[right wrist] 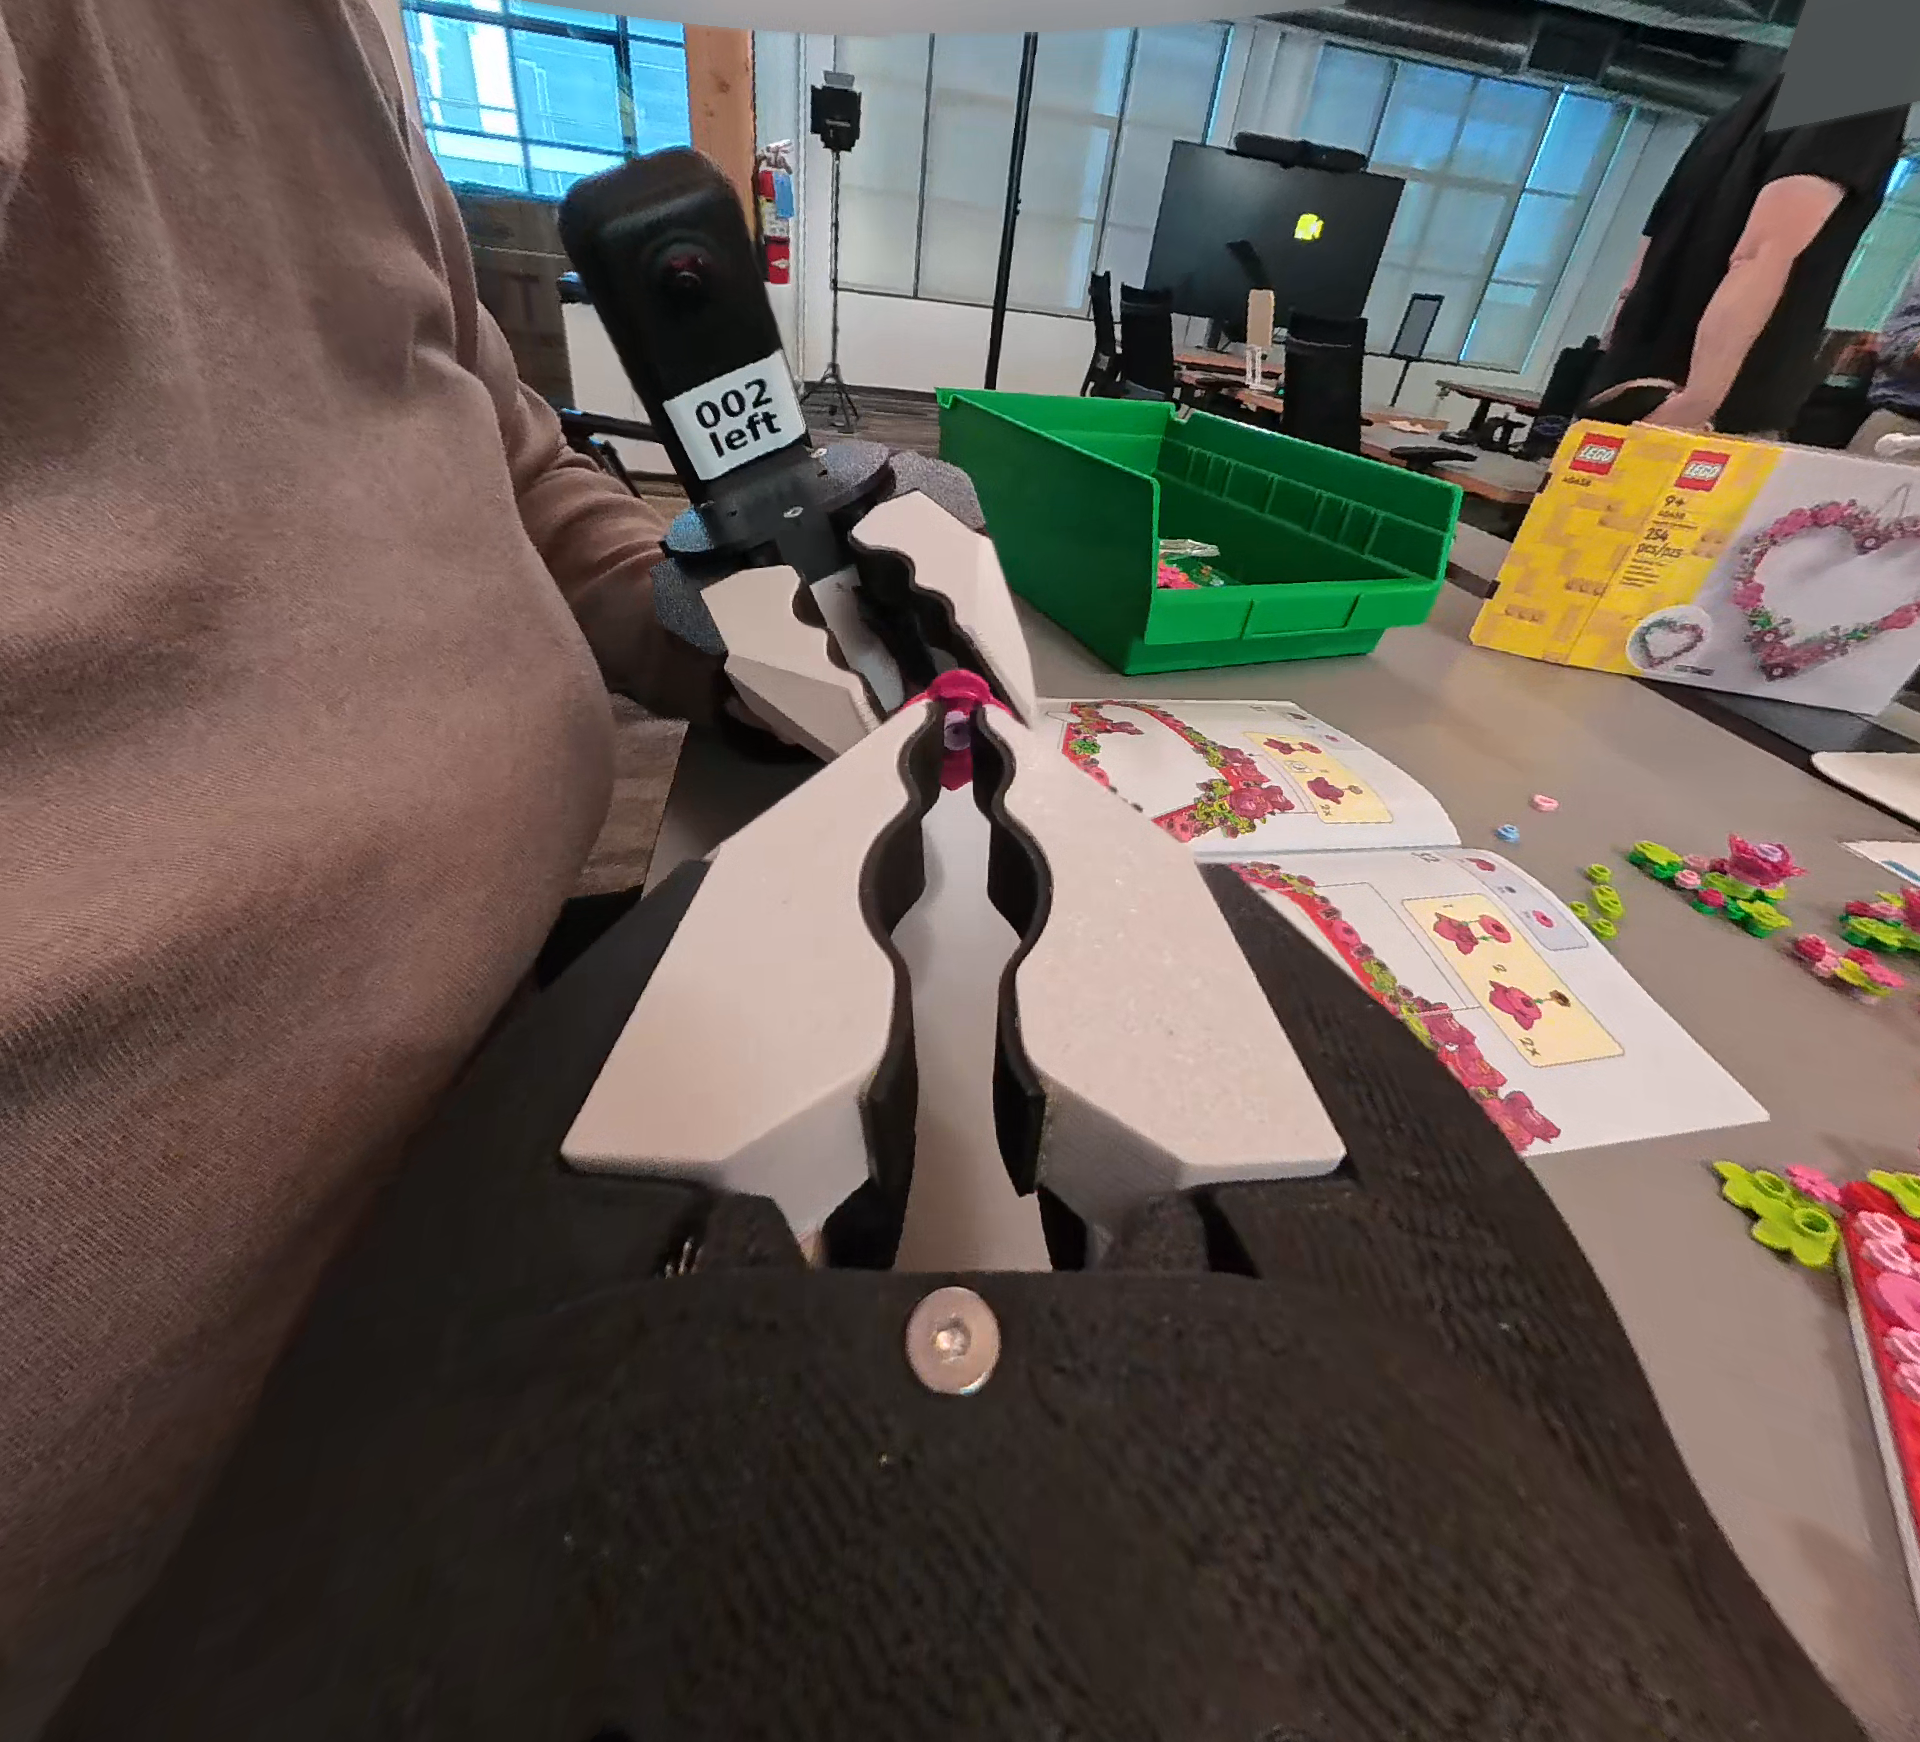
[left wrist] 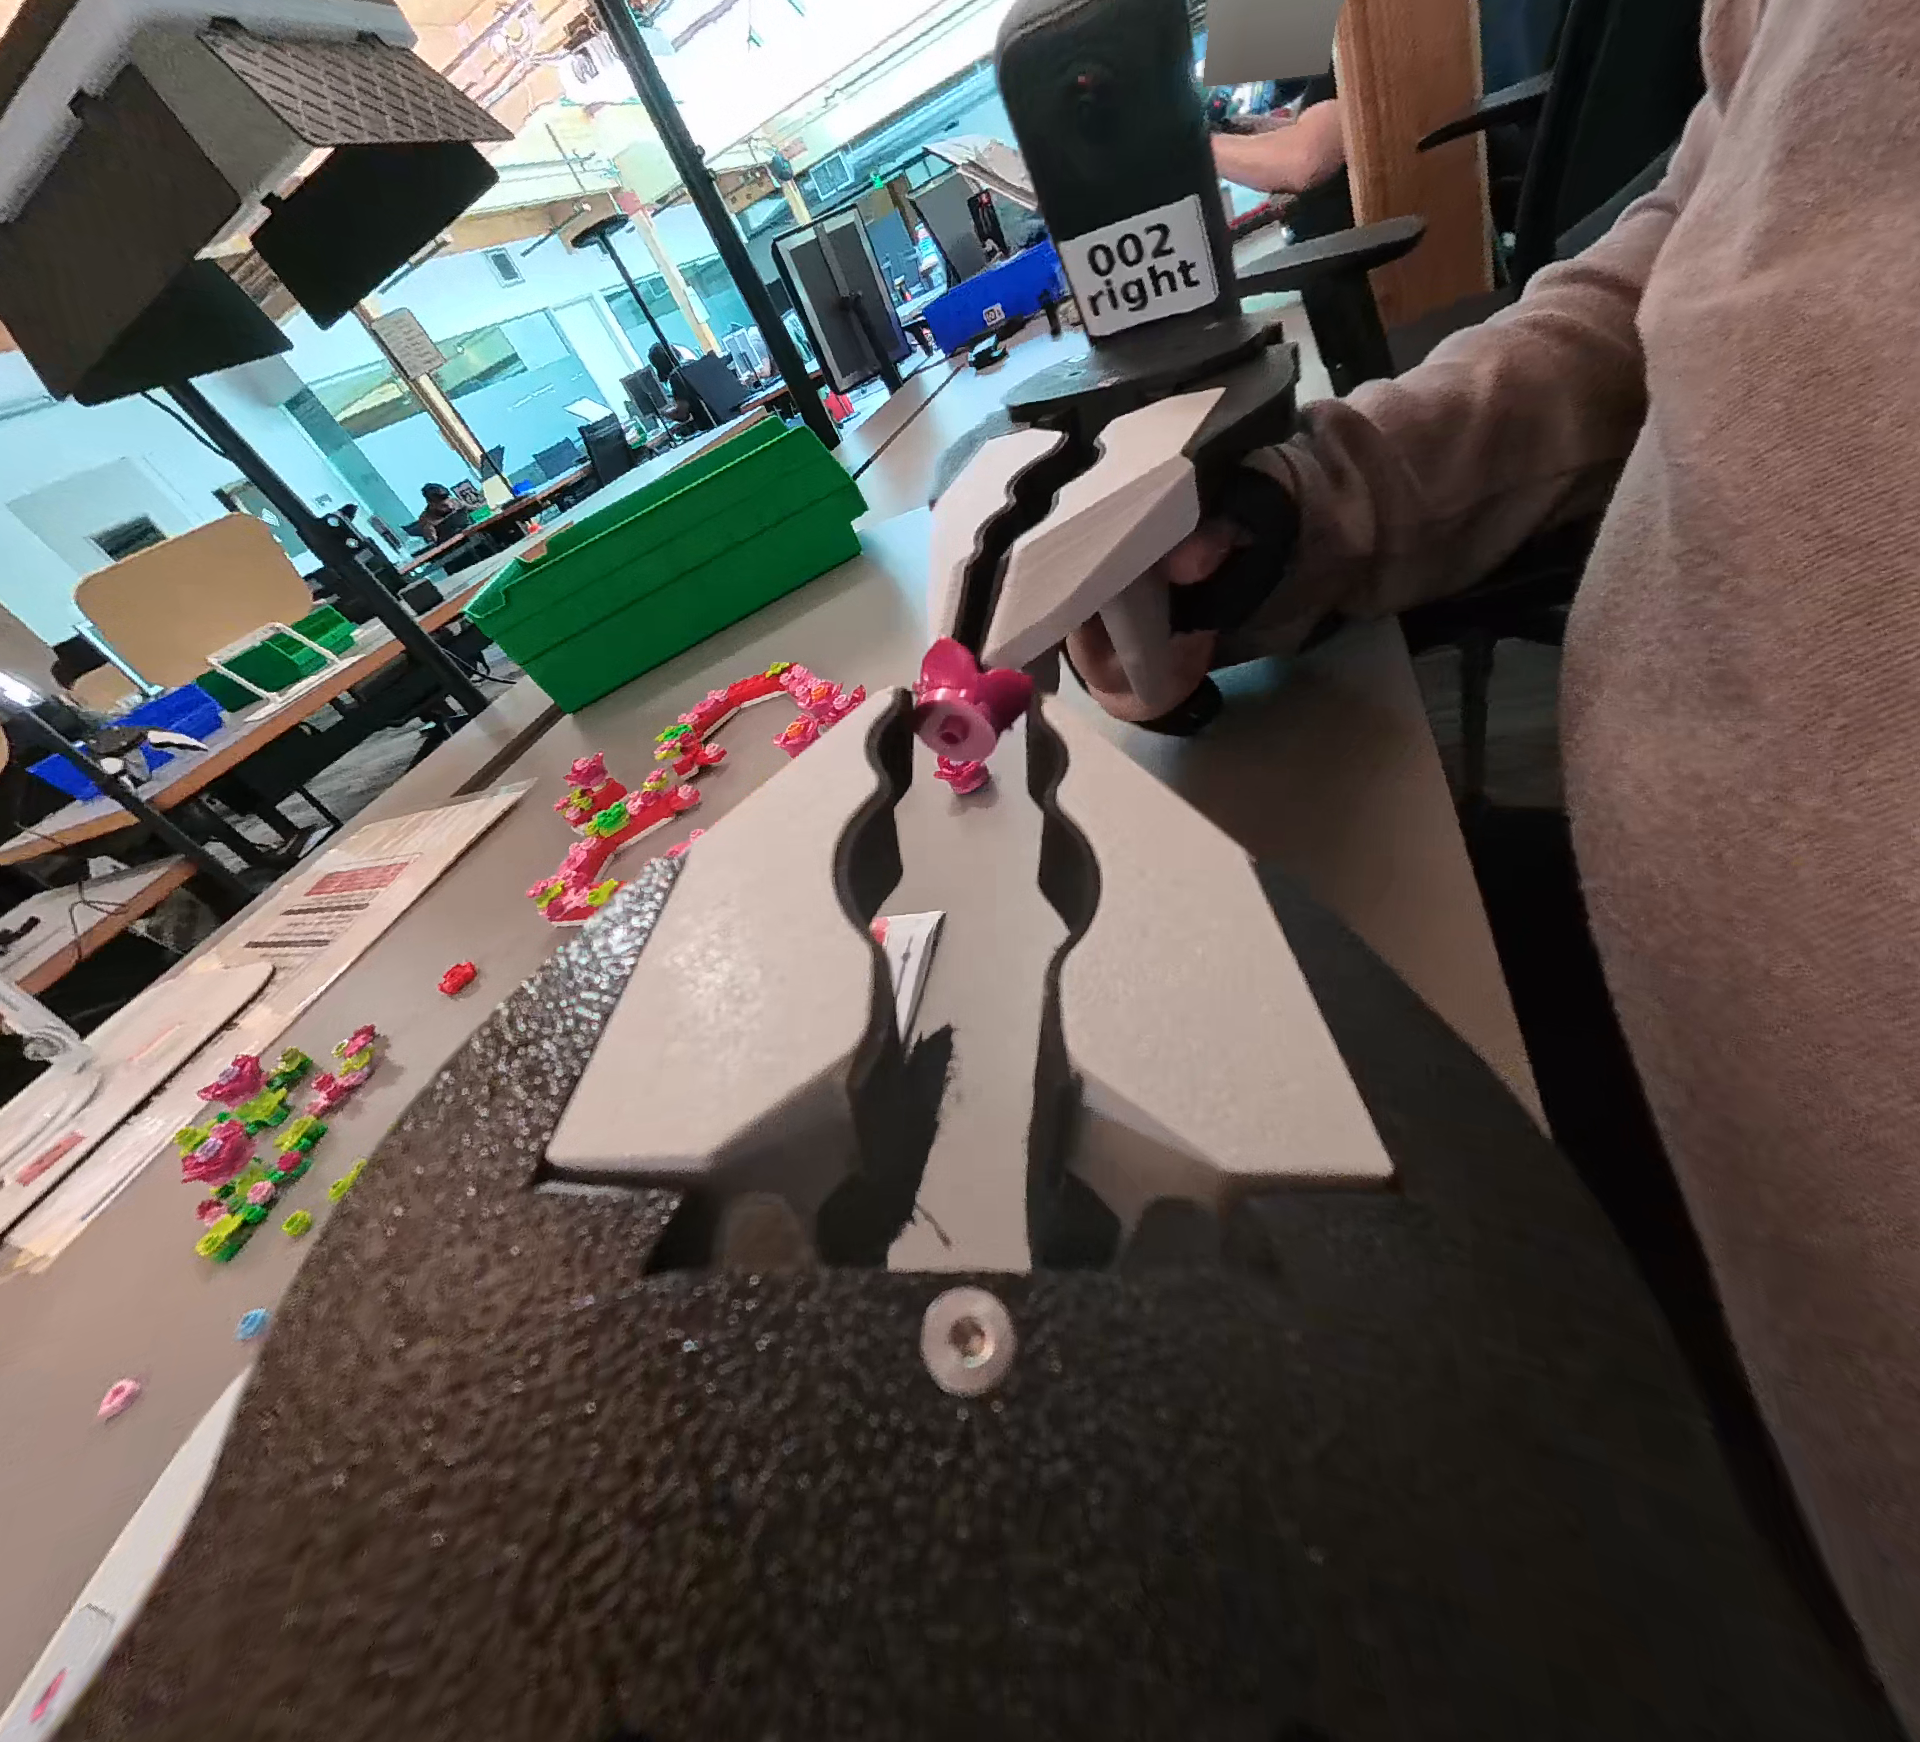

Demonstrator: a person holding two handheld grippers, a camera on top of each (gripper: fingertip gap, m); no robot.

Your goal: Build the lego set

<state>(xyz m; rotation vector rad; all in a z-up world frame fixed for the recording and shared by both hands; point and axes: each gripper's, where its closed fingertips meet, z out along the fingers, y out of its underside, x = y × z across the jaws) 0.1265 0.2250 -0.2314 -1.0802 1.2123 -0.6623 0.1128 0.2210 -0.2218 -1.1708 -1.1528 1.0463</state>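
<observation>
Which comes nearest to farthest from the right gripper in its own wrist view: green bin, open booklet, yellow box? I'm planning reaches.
From the right gripper:
1. Open booklet, on the table just to its right.
2. Green bin, behind the booklet.
3. Yellow box, far right, at the table's back.

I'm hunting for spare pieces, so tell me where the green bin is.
The green bin stands on the grey table past both grippers: in the right wrist view it sits behind the open instruction booklet, left of the yellow set box.
</observation>
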